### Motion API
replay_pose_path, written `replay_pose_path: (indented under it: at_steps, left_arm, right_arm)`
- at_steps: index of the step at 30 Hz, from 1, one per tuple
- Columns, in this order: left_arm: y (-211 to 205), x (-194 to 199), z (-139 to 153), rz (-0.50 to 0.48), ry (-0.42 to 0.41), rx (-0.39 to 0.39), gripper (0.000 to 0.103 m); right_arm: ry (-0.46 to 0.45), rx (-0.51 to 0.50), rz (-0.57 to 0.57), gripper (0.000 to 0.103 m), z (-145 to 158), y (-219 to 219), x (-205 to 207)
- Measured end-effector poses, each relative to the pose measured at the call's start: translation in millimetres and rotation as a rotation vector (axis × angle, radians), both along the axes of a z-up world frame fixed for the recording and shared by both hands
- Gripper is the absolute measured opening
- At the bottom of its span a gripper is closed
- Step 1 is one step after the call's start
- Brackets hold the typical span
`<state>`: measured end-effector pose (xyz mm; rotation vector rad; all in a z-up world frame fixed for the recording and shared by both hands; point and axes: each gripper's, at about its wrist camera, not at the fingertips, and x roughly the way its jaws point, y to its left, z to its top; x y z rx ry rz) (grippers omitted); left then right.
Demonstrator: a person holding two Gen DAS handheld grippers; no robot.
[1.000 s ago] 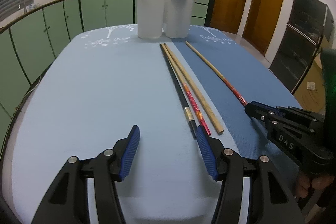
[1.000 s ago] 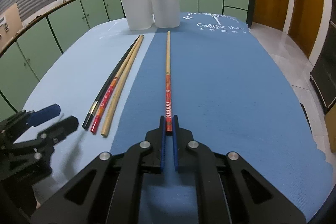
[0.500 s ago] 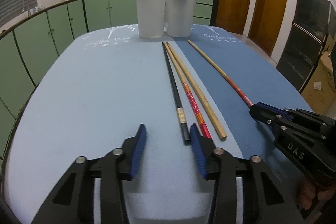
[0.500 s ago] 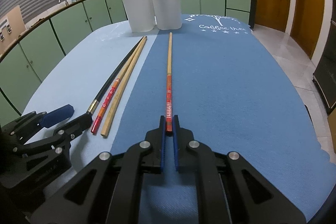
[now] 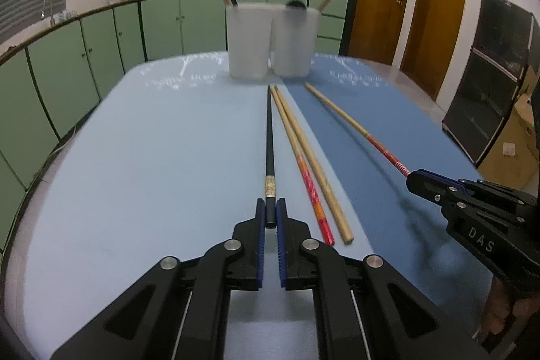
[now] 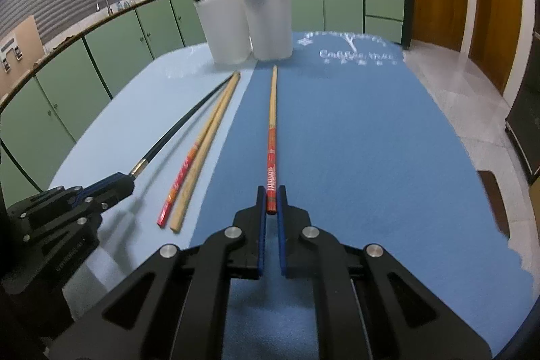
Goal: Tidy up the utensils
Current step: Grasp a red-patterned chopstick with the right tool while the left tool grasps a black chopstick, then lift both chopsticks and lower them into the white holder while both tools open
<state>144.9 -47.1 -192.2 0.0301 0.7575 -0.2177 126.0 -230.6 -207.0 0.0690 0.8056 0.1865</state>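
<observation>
Both tools are clamped on chopsticks right now. The left gripper (image 5: 270,215), black plastic with ribbed blue pads, has just closed its jaws onto the near end of a slim glossy black chopstick with a gold band (image 5: 269,137), which runs straight up the pale blue tablecloth (image 5: 152,164). The right gripper (image 6: 271,201) is pinched on the red patterned end of a long wooden chopstick (image 6: 272,110) lying on the darker blue, slightly fuzzy-looking cloth (image 6: 371,140). Between them, a red-ended wooden chopstick (image 5: 297,150) and a plain round bamboo one (image 5: 314,157) lie side by side, touching. At the far end sit two frosted white plastic cups (image 5: 248,39), side by side, each with sticks poking out.
</observation>
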Motion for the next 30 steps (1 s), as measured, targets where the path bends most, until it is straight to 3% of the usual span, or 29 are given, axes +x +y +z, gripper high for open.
replay_pose_path:
  at_steps: [8,19,30]
  left_arm:
    - [6,-2,47,0.005,-0.101,-0.018,0.006]
    - [12,4,125,-0.012,-0.277,-0.061,0.006]
    - [10,22,175,-0.059,-0.342,-0.110,0.006]
  right_arm:
    - [-0.087,-0.018,0.006,0.005,39,-5,-1]
    - [-0.237,0.005,0.034,0.005,115,-12,3]
    - [-0.292,0.103,0.071,0.005,192,-27,30]
